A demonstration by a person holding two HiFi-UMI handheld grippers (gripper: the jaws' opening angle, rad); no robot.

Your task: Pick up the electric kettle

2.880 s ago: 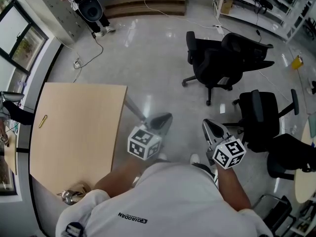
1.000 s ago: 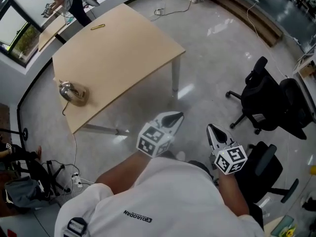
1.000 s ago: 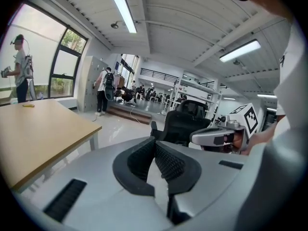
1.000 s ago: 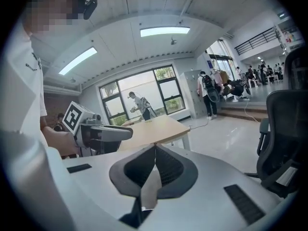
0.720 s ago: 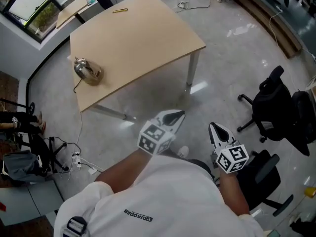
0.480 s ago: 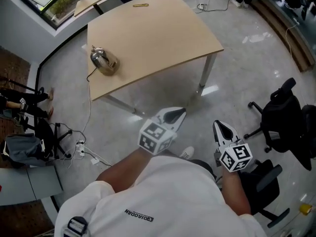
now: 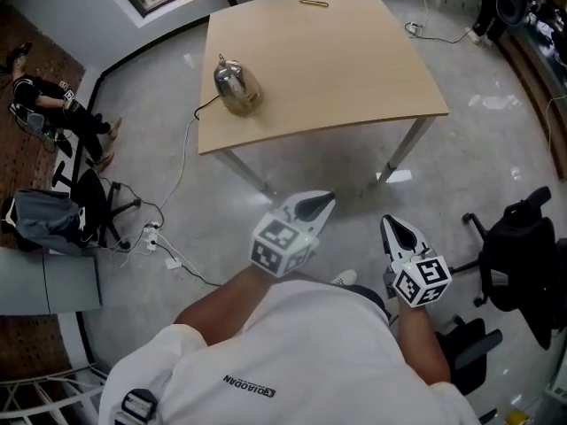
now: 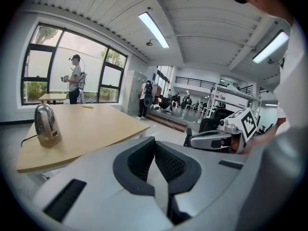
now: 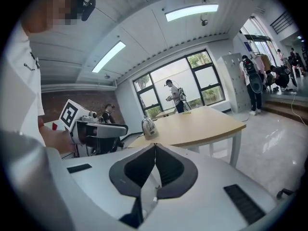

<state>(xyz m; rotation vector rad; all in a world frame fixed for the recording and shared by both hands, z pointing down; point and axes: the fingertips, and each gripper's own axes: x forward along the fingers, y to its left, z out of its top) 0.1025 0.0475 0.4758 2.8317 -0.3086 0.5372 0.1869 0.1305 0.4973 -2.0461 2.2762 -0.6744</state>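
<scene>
**A:** What is on the left?

**B:** A grey bag (image 7: 37, 222) on the floor beside a dark chair (image 7: 89, 204). A black cord (image 7: 184, 153) trails across the floor from a white power strip (image 7: 151, 235) up to the table (image 7: 354, 69).

**A:** And the electric kettle (image 7: 236, 87)?

**B:** Upright on the left part of the pale wooden tabletop, close to its left edge, steel body shining. A small yellow object (image 7: 313, 3) lies alone at the table's far edge.

**A:** Where are the tongs?

**B:** Both are held over the floor on the near side of the table, well apart from the kettle. The left gripper (image 7: 313, 205) points toward the table; its own view shows the dark pads meeting at the tip, nothing between them. The right gripper (image 7: 390, 225), just to its right, has its jaws pressed together too and carries nothing. Each bears its marker cube near the hand.

**A:** Far right?

**B:** A black office chair (image 7: 521, 262) on the glossy floor.
</scene>
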